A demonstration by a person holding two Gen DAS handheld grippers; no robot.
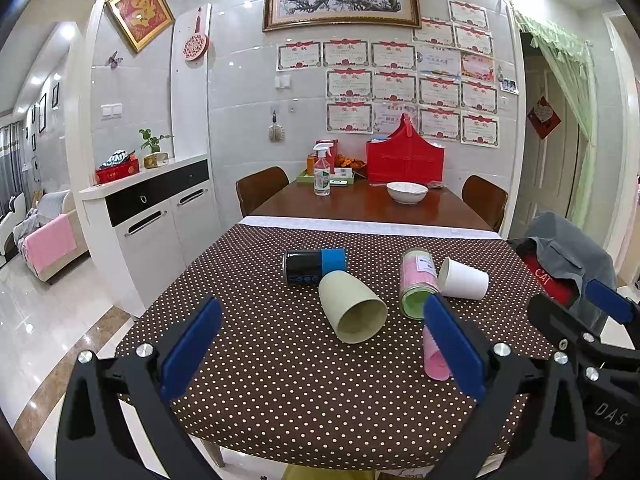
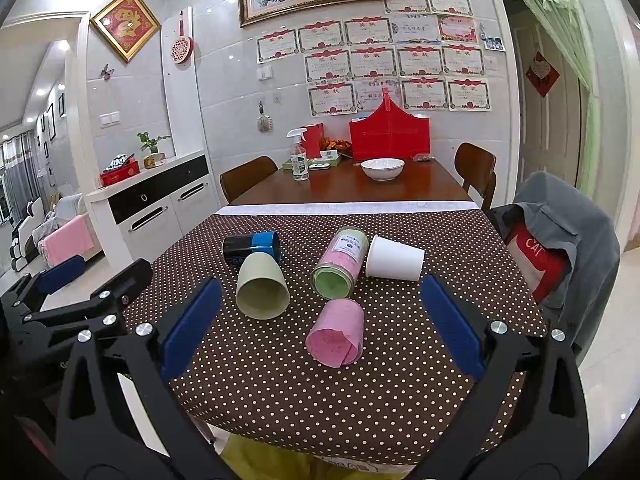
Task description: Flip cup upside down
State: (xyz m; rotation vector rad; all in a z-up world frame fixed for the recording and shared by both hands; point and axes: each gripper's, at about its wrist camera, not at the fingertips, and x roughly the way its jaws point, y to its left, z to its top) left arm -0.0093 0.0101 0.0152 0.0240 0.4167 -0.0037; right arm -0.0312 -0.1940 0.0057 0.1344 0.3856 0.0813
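Item: cups lying on their sides on the dotted cloth of the counter (image 2: 320,380), none yet turned mouth-down; which one the task means cannot be told.

Beige cup (image 2: 262,286) (image 1: 352,306): mouth toward the cameras, long axis running away toward the far wall, its closed end just beside or touching the black-and-blue can (image 2: 252,249).

Pink cup (image 2: 336,332): nearest the counter's front edge, mouth toward the camera, axis likewise front-to-back; in the left view largely hidden behind a finger pad.

White paper cup (image 2: 394,258) (image 1: 464,278): axis lying across the counter, just beside the jar with the green lid (image 2: 340,266).

Left hand-held gripper (image 1: 320,354): jaws spread wide, nothing between them; the beige cup lies ahead, a little right of centre.

Right hand-held gripper (image 2: 320,328): jaws spread wide, nothing held, above the front edge; the pink cup lies directly ahead between the finger lines, the beige one ahead and left.

Judgement: right is nearer the pink and white cups, left the beige; a grasp across the cup wall, then a quarter turn, seems called for.
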